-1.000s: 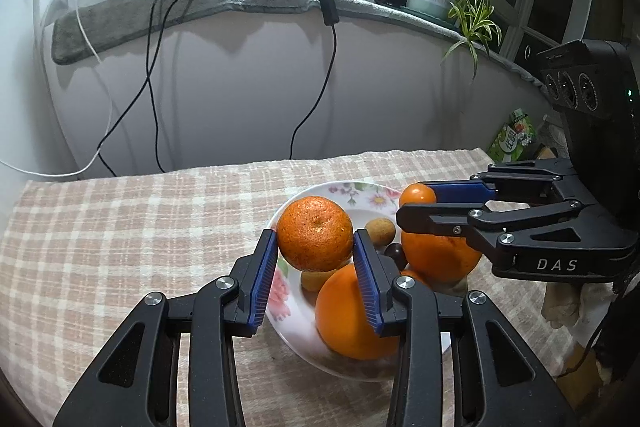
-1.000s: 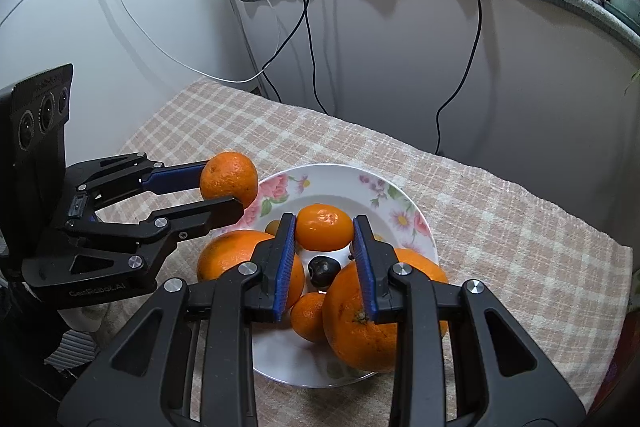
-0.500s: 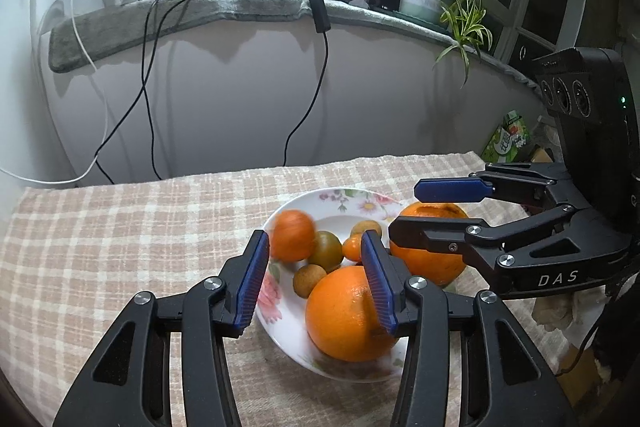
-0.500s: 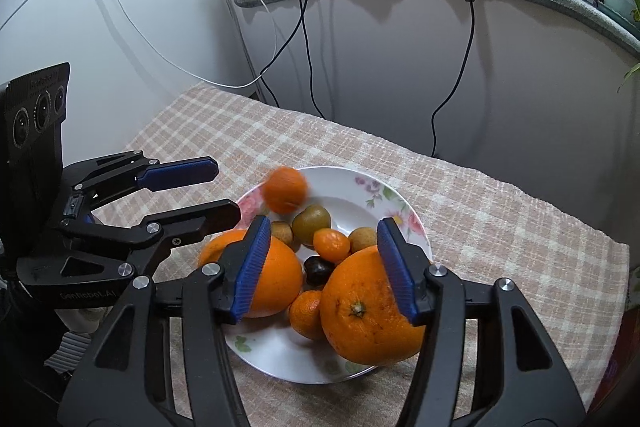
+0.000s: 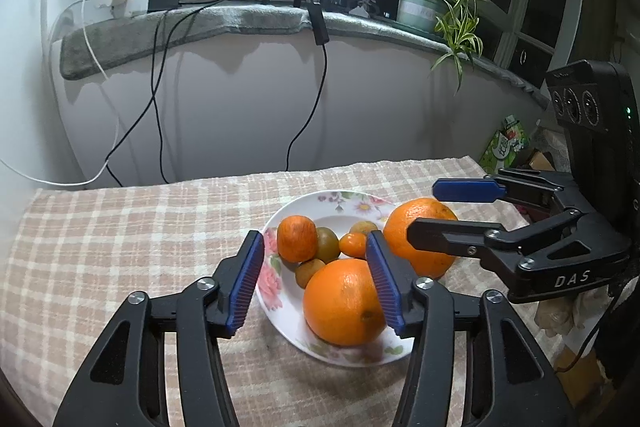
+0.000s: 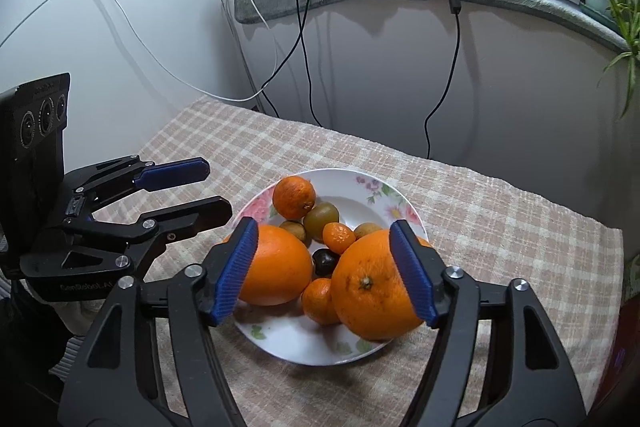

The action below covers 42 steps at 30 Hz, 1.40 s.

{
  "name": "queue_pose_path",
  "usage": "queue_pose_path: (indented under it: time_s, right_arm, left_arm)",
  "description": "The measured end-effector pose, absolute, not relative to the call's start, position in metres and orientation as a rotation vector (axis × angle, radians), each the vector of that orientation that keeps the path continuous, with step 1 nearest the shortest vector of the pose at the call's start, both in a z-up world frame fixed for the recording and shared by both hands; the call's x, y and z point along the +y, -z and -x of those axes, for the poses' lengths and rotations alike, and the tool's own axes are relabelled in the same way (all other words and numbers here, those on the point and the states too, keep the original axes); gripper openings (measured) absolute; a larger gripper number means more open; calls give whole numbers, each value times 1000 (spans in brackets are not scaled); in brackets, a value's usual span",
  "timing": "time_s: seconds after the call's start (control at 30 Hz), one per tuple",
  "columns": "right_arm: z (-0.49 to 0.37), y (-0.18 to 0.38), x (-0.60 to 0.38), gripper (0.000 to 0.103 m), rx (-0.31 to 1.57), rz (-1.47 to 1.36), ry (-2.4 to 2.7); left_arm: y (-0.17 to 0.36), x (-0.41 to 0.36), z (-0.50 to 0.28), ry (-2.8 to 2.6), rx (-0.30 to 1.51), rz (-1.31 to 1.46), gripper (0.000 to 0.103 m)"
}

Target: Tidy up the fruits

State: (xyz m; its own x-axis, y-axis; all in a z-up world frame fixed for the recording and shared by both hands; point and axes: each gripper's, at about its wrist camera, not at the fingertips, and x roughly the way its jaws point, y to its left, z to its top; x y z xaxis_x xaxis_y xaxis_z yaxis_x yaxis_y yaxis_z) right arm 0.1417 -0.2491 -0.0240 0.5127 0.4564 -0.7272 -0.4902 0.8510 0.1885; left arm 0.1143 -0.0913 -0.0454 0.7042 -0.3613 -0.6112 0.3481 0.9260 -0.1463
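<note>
A floral white plate (image 5: 340, 197) (image 6: 376, 183) on the checked cloth holds two big oranges (image 5: 344, 303) (image 6: 372, 291), a tangerine (image 5: 295, 238) (image 6: 294, 197), a small mandarin (image 5: 353, 243) (image 6: 339, 237), a green fruit (image 6: 321, 221), a dark fruit (image 6: 323, 262) and small brown ones. My left gripper (image 5: 314, 237) (image 6: 218, 189) hovers at the plate's left side. Its jaws are opening and grip nothing. My right gripper (image 6: 324, 225) (image 5: 426, 209) hangs above the plate's right side, its jaws also opening, with the fruit lying below them untouched.
The checked cloth (image 5: 120, 247) covers a table that ends close behind the plate at a pale wall. Black and white cables (image 5: 160, 107) hang from a padded ledge (image 5: 240, 21) with a power strip. A potted plant (image 5: 432, 3) and a green packet (image 5: 504, 143) stand at the right.
The left gripper let go of the tangerine and the right let go of the small mandarin. Both fruits dropped onto the plate. Both pairs of jaws spread wider and drew back slightly.
</note>
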Motion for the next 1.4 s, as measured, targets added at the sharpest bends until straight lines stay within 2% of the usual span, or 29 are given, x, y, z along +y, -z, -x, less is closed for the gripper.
queue_pose_path:
  time_s: [0.17, 0.3, 0.47, 0.63, 1.4]
  right_arm:
    - [-127, 19, -254, 81, 826, 30, -551]
    - [-115, 14, -259, 83, 789, 18, -526]
    - [-97, 7, -267, 96, 742, -20, -494]
    - [-81, 4, -272, 101, 703, -26, -443]
    - [-63, 1, -282, 102, 678, -52, -401]
  left_arm:
    - [42, -87, -102, 374, 667, 17, 64]
    - [37, -82, -92, 353, 654, 31, 71]
    - [32, -80, -78, 338, 639, 36, 77]
    - [30, -79, -67, 308, 633, 35, 78]
    - [23, -78, -49, 259, 607, 27, 78]
